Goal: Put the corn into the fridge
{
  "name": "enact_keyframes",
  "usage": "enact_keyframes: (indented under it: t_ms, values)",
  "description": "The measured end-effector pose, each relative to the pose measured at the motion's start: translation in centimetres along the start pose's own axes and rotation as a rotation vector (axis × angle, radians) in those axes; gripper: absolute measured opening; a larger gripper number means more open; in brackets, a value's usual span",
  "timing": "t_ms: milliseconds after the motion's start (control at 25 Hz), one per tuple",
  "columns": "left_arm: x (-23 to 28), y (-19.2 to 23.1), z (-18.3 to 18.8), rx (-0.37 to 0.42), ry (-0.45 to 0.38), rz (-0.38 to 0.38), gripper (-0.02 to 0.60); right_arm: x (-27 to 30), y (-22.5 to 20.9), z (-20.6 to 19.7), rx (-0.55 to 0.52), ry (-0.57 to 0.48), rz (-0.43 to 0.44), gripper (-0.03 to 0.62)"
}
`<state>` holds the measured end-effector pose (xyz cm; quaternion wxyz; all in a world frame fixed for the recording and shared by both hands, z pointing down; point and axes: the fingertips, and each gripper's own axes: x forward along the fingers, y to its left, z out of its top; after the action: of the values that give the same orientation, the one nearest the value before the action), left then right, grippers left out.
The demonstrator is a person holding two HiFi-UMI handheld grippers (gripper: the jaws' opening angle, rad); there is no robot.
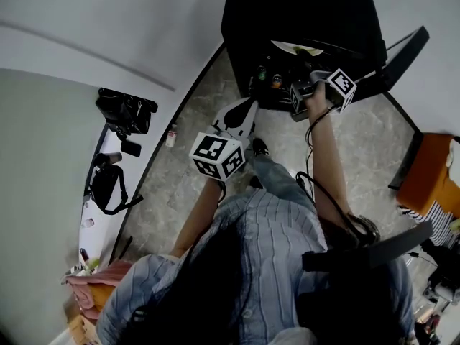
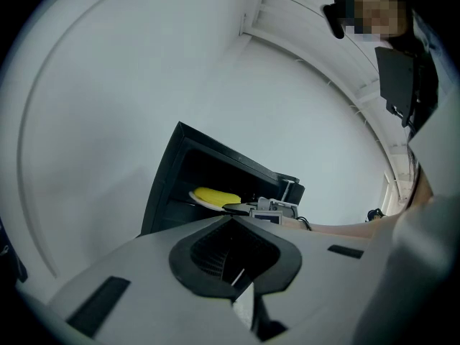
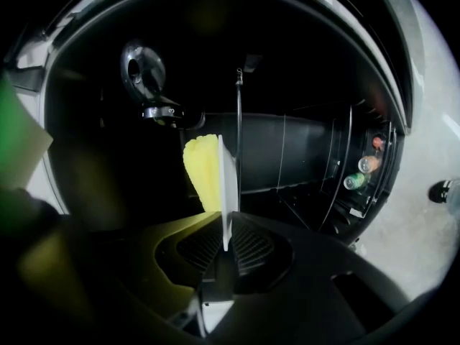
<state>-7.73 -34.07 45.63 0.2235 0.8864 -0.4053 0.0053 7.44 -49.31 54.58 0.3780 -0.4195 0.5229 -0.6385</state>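
The yellow corn (image 3: 203, 167) lies on a white plate (image 3: 228, 185) that I see edge-on between the jaws of my right gripper (image 3: 225, 239), which is shut on the plate's rim. Plate and corn are inside the dark open fridge (image 3: 302, 149). From the head view the plate (image 1: 297, 48) sits at the fridge (image 1: 302, 13) opening, just beyond the right gripper (image 1: 305, 85). My left gripper (image 1: 244, 113) hangs lower and to the left, shut, holding nothing. The left gripper view looks past its closed jaws (image 2: 235, 272) at the corn (image 2: 215, 196) and the fridge (image 2: 169, 185).
Bottles (image 3: 363, 164) stand in the fridge's lower rack (image 1: 269, 76). The fridge door (image 1: 406, 49) stands open at the right. An orange seat (image 1: 431, 175) is farther right. Black cameras (image 1: 126, 112) and a bag (image 1: 108, 185) lie on a white counter at left. A small bottle (image 1: 171, 136) stands on the floor.
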Motion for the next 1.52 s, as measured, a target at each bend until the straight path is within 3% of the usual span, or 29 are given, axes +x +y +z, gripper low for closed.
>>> enact_keyframes:
  t_ms: [640,920,1080,1520]
  values:
    - [-0.5,0.7,-0.3,-0.002,0.008,0.016,0.006,2.3,0.3,0.9,-0.015,-0.016,-0.039,0.038]
    - [-1.0,0.7,-0.1,-0.003,0.009,0.010,0.006,1.4,1.0,0.4,0.000,-0.014,0.001,0.040]
    - [-1.2,0.3,-0.2,0.000,0.010,0.002,0.006,-0.2,0.8,0.0,-0.041,-0.004,-0.010,0.040]
    - [-2.3,-2.1,-0.1,0.026,-0.005,-0.020,0.006,-5.7,1.0,-5.7,-0.282,0.133,-0.054,0.040]
